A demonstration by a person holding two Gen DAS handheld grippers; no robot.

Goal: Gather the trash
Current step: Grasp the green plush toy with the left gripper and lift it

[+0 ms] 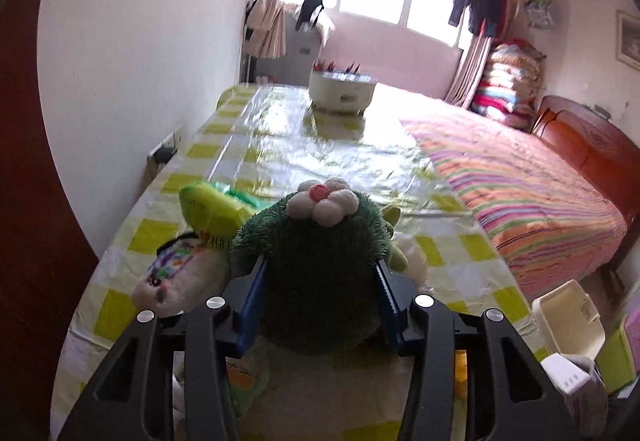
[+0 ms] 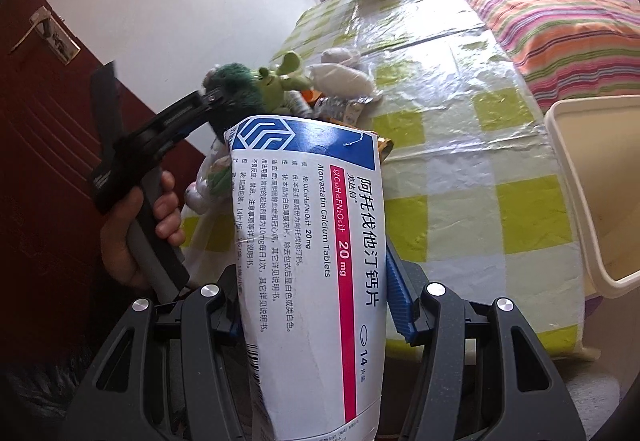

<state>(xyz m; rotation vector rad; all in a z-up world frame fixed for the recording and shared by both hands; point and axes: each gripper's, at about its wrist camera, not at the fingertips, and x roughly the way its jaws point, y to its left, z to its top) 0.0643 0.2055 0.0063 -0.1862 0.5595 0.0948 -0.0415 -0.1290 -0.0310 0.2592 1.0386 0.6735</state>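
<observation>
My left gripper is shut on a dark green plush toy with a white flower on top; both blue pads press its sides. From the right wrist view a hand holds that gripper against the plush toy over the table's near left corner. My right gripper is shut on a white and blue medicine box, held upright and slightly crushed. The box hides the left pad. Crumpled foil wrappers lie on the checked tablecloth behind the box.
A green-yellow packet and a white soft toy lie left of the plush. A cream bin stands open at the table's right edge. A white pot sits at the far end. A striped bed is on the right, a red-brown door on the left.
</observation>
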